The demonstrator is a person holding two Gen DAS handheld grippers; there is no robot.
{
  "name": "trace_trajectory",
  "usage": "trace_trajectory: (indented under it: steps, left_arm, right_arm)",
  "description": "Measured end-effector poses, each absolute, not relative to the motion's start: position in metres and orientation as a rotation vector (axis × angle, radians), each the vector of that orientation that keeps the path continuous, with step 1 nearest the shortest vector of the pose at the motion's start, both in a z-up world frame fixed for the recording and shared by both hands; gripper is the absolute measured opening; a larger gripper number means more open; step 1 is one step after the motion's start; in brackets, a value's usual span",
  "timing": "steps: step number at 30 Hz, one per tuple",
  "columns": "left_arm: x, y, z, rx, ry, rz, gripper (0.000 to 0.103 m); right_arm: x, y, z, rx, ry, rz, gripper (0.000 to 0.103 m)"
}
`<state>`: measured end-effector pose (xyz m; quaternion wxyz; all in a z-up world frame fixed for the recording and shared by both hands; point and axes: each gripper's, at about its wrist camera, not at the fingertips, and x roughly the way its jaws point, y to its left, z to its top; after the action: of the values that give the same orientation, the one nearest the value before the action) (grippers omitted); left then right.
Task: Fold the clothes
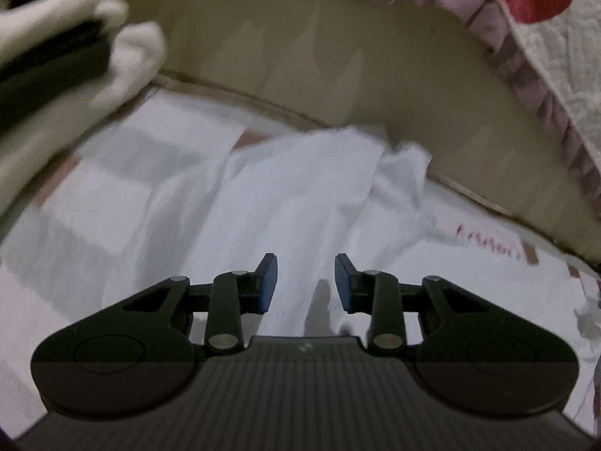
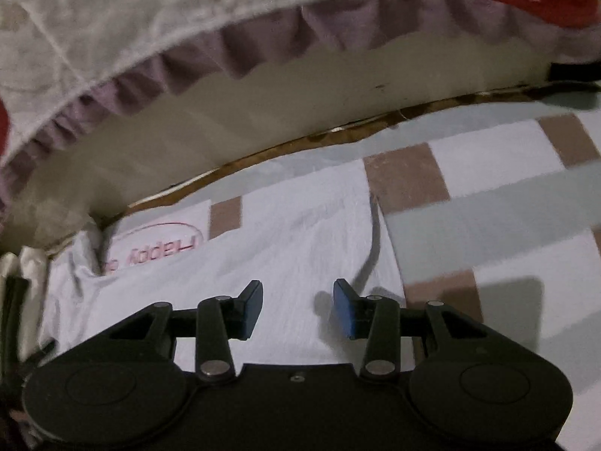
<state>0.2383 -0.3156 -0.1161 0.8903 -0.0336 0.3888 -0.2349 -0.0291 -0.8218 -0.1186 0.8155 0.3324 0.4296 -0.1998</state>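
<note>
A white garment (image 1: 285,188) lies rumpled on a checked bed sheet (image 1: 94,173), with a bunched corner at its far end. My left gripper (image 1: 306,267) hovers over its near part, open, nothing between the blue pads. In the right wrist view the garment (image 2: 293,233) lies flatter, with a straight folded edge on the right. My right gripper (image 2: 297,289) is just above it, open and empty. A white-gloved hand (image 1: 124,56) holding a black tool shows blurred at the upper left of the left wrist view.
The checked sheet (image 2: 469,206) stretches to the right of the garment. A beige upright panel (image 2: 225,120) borders the far side. Above it hangs a quilt with a purple ruffle (image 2: 112,18) and red patches. A pink "Happy" print (image 2: 157,240) lies near the panel.
</note>
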Motion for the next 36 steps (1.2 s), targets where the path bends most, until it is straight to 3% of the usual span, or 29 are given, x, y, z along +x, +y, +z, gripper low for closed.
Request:
trace_trajectory:
  steps: [6, 7, 9, 13, 16, 17, 20, 22, 24, 26, 27, 28, 29, 31, 34, 36]
  left_arm:
    - [0.327, -0.315, -0.105, 0.077, 0.652, -0.411, 0.042]
    - [0.347, -0.317, -0.105, 0.098, 0.67, -0.44, 0.042]
    - [0.382, -0.323, -0.105, 0.143, 0.716, -0.549, 0.042]
    - [0.42, -0.346, -0.118, 0.168, 0.833, -0.8, 0.045]
    - [0.437, -0.37, -0.137, 0.207, 0.875, -0.865, 0.048]
    - [0.44, -0.377, -0.142, 0.214, 0.887, -0.876, 0.05]
    - [0.439, -0.388, -0.156, 0.204, 0.932, -0.877, 0.057]
    - [0.437, -0.393, -0.161, 0.186, 0.94, -0.89, 0.072]
    - [0.433, -0.398, -0.162, 0.197, 0.946, -0.911, 0.076]
    - [0.423, -0.406, -0.16, 0.28, 0.922, -0.915, 0.072]
    - [0.415, -0.411, -0.158, 0.343, 0.901, -0.911, 0.048]
    - [0.407, -0.416, -0.157, 0.407, 0.879, -0.908, 0.012]
    - [0.4, -0.418, -0.153, 0.424, 0.868, -0.9, 0.002]
    - [0.386, -0.417, -0.143, 0.434, 0.821, -0.864, 0.002]
    - [0.354, -0.402, -0.109, 0.431, 0.522, -0.722, 0.002]
    - [0.352, -0.397, -0.108, 0.392, 0.48, -0.656, 0.001]
  right_arm:
    - [-0.008, -0.843, -0.163, 0.53, 0.893, -0.564, 0.049]
    - [-0.011, -0.842, -0.166, 0.522, 0.858, -0.555, 0.05]
    - [-0.019, -0.841, -0.168, 0.546, 0.793, -0.526, 0.064]
    - [-0.023, -0.835, -0.171, 0.507, 0.729, -0.462, 0.064]
    - [-0.008, -0.824, -0.17, 0.341, 0.764, -0.411, 0.031]
    - [-0.004, -0.819, -0.17, 0.289, 0.77, -0.405, 0.01]
    - [-0.002, -0.81, -0.169, 0.206, 0.753, -0.41, 0.006]
    - [-0.005, -0.807, -0.17, 0.194, 0.733, -0.423, 0.006]
    - [-0.009, -0.807, -0.17, 0.205, 0.715, -0.43, 0.005]
    - [-0.011, -0.81, -0.171, 0.21, 0.706, -0.429, 0.005]
    - [-0.011, -0.811, -0.171, 0.211, 0.705, -0.426, 0.005]
    - [-0.011, -0.813, -0.172, 0.212, 0.704, -0.423, 0.005]
    - [-0.011, -0.814, -0.172, 0.209, 0.703, -0.423, 0.005]
    - [-0.014, -0.814, -0.172, 0.203, 0.696, -0.43, 0.005]
    - [-0.017, -0.812, -0.169, 0.188, 0.67, -0.449, 0.004]
    - [-0.016, -0.81, -0.168, 0.167, 0.662, -0.466, 0.003]
